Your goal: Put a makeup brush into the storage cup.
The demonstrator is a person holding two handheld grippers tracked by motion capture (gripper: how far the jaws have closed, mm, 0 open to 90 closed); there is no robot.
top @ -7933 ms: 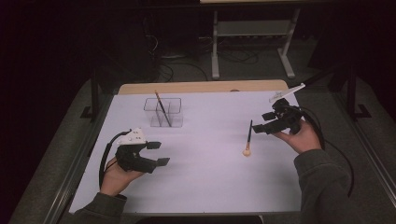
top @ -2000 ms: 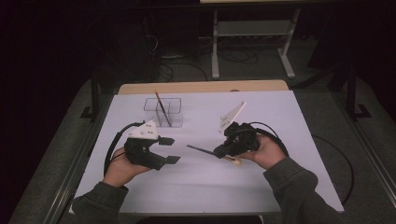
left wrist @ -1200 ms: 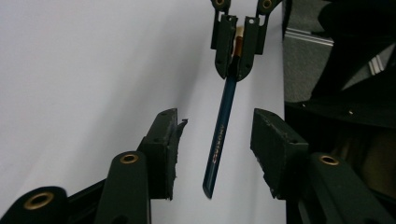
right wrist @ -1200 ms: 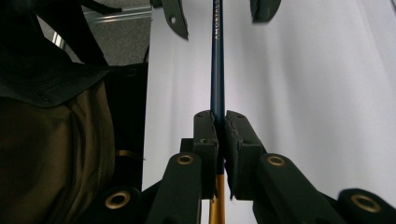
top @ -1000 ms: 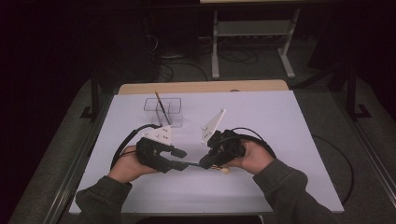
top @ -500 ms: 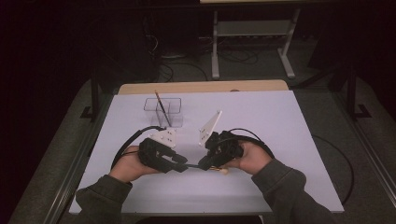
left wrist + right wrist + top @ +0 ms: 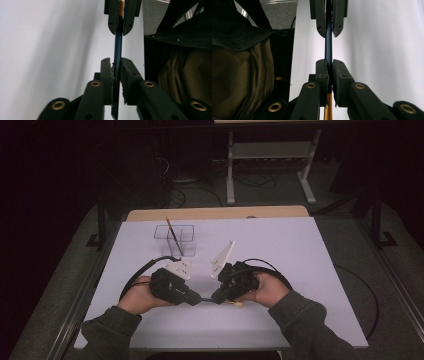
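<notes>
High view, lower centre: your left claw [image 7: 196,299] and right claw [image 7: 216,297] both clamp one brush [image 7: 118,47] (apparently a handover).

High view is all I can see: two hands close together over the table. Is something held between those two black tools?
Observer: Yes. In the left gripper view the left gripper is shut on a thin blue stick.
Operator: And the other tool?
Observer: The right gripper is shut on the same stick, as the right gripper view shows. The jaws face each other along it.
Operator: Is the stick all blue?
Observer: No. The right gripper view shows a yellow-orange part behind the right gripper's jaws.
</notes>
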